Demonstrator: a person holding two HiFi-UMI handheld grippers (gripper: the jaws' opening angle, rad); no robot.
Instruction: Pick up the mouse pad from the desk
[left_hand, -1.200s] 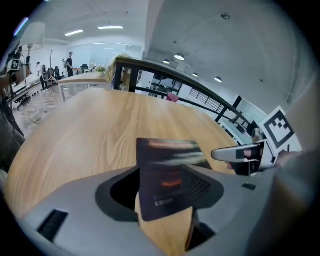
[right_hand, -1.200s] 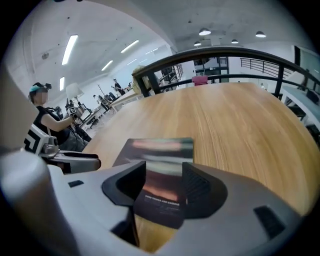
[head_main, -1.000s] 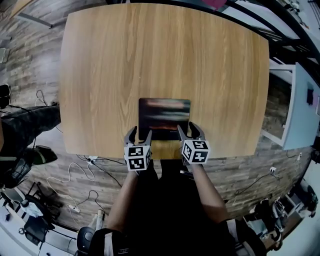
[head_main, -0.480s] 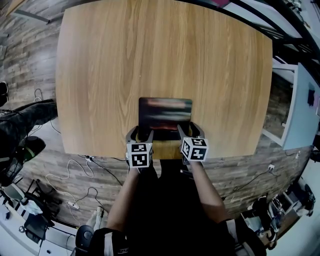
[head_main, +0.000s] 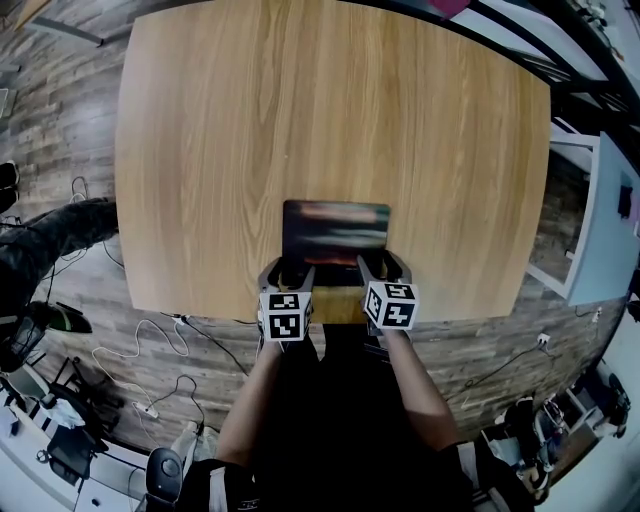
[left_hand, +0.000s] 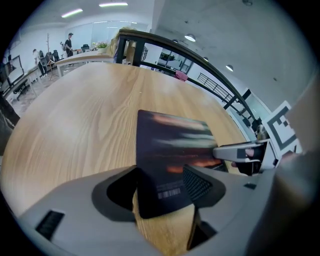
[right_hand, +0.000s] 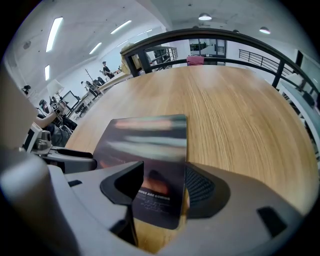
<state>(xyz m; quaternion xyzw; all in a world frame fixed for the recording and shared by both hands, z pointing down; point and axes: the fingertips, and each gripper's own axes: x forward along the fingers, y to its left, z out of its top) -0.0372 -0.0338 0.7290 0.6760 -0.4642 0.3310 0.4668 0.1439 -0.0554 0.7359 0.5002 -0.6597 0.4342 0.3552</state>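
A dark mouse pad (head_main: 335, 232) with blurred coloured streaks lies flat on the wooden desk (head_main: 300, 120), close to its near edge. My left gripper (head_main: 286, 268) is at the pad's near left corner. In the left gripper view that corner of the mouse pad (left_hand: 170, 150) sits between the jaws of the left gripper (left_hand: 160, 187), which are opening and do not press on it. My right gripper (head_main: 383, 264) is at the near right corner. There the mouse pad (right_hand: 145, 145) reaches in between the wide-spread jaws of the right gripper (right_hand: 162, 187), untouched by the pads.
Cables (head_main: 130, 370) trail over the wood floor below the desk's near edge. A white cabinet (head_main: 600, 220) stands to the right of the desk. A dark railing (right_hand: 210, 35) runs behind the far edge. A person's leg (head_main: 50, 240) shows at left.
Both grippers have tipped down and edged forward over the pad's near corners, and their jaws have spread a little. The pad has stayed flat on the desk.
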